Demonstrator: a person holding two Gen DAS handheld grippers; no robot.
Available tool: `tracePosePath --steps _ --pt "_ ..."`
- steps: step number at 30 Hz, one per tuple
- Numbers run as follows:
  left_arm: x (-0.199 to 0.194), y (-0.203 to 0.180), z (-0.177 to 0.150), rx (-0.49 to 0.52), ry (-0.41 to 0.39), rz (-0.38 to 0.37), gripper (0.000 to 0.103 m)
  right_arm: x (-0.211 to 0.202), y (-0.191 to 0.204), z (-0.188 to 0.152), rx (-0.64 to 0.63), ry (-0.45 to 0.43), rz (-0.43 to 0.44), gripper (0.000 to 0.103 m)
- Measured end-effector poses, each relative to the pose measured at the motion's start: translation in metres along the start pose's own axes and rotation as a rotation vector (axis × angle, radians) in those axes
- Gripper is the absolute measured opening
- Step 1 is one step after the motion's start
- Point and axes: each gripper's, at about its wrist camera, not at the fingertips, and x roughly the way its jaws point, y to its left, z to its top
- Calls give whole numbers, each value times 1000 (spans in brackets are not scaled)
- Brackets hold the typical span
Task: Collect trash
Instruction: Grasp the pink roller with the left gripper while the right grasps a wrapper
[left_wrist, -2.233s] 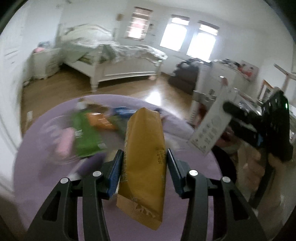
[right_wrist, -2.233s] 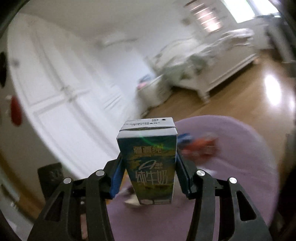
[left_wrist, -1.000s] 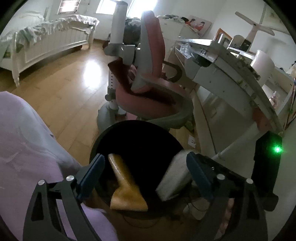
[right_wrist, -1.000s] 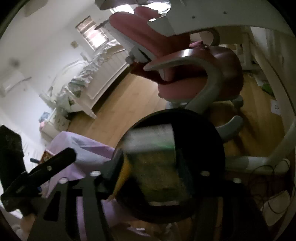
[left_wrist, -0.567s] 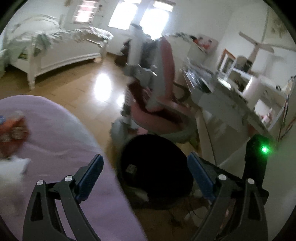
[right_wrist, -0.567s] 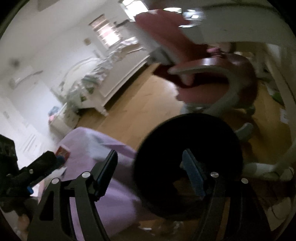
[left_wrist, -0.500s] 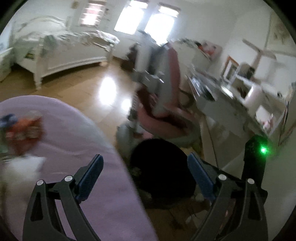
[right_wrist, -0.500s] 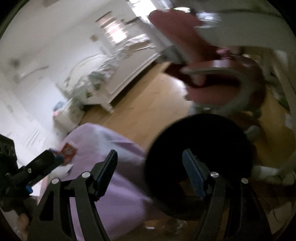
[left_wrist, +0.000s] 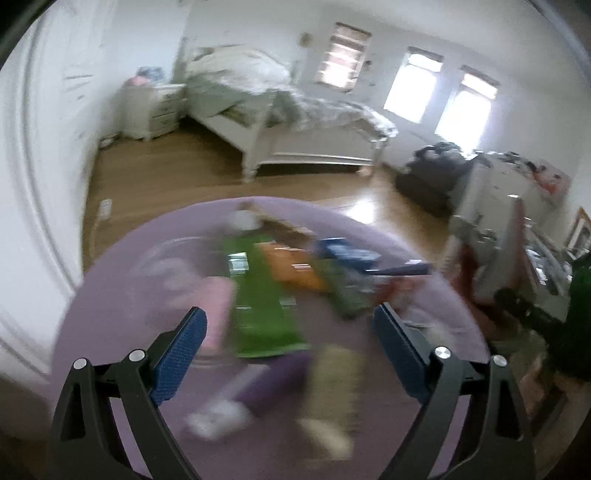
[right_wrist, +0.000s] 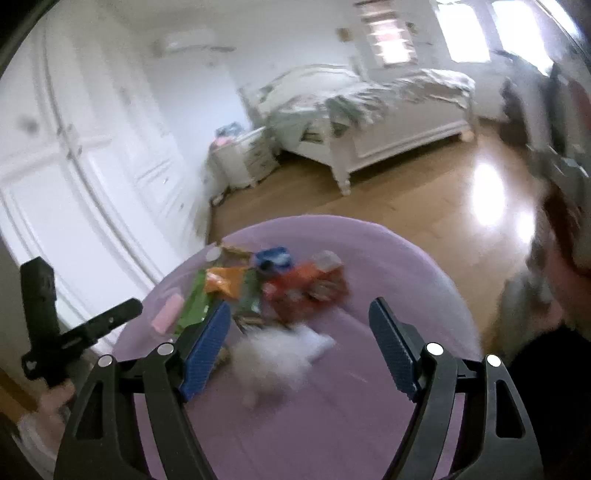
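Both of your hand-held grippers are empty. The left hand-held gripper (left_wrist: 290, 338) stands wide with nothing between its blue pads, and the right hand-held gripper (right_wrist: 299, 334) is opening, also with nothing pressed between its pads.

The trash lies in a loose cluster on the purple-covered round worktop (right_wrist: 406, 266), toward its far side. The pictures are smeared, so you can only sort the pieces by colour:

- The green wrapper (left_wrist: 264, 295) lies flat and long ahead of the left gripper. It is probably thin, light film that slides and crumples, so take it across its narrow width near the middle.
- The pink piece (right_wrist: 168, 314) sits just beside it at the left edge of the pile. It looks small and light.
- The red packet (right_wrist: 306, 286) and the orange packet (right_wrist: 225, 278) are likely crinkly foil. Pinch a raised fold, since a flat face gives the pads nothing to bite.
- The blue item (right_wrist: 273, 258) lies farthest back; what it is cannot be told.
- The white crumpled tissue (right_wrist: 280, 354) lies nearest the right gripper. It should be soft and almost weightless, so close right over the bulk of the wad.

Nothing here looks fragile or heavy.
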Motion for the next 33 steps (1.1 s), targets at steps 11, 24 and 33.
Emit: tracePosePath --steps 11,24,33 --pt "36 53 1 49 107 56 76 105 32 23 -133 90 -102 33" --pt "59 58 1 45 203 49 29 66 18 21 14 18 52 10" --pt "-3 11 5 53 71 -68 29 -6 7 9 132 -67 186 10"
